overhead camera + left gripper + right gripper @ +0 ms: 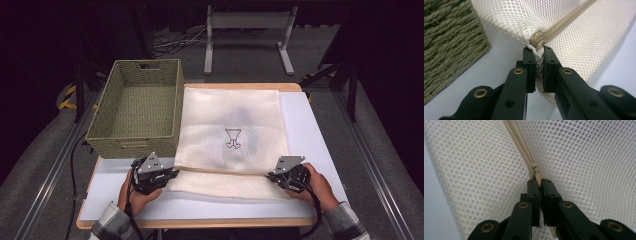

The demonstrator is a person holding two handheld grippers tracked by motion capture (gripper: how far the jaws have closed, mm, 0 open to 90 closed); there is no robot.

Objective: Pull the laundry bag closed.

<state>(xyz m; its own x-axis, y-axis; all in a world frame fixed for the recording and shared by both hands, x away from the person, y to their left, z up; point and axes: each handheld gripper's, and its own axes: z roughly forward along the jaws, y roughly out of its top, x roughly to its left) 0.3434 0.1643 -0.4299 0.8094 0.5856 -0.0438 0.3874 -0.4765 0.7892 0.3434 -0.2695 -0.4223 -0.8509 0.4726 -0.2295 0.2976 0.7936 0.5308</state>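
Cream mesh zippered laundry bag [230, 135], contents indistinct; left gripper [539, 53] clamps its zipper-end corner, right gripper [539, 182] clamps the zipper pull [535, 171].

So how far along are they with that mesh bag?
Something dark already lies inside the mesh bag. In hand: the left gripper pinches the bag's edge at the zipper's end, and the right gripper is closed on the zipper pull. Whether it's opening or closing, I cannot tell. The basket beside it is empty.

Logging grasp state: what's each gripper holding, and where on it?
Left gripper pinches the mesh bag at its zipper's end; right gripper grips the zipper pull.
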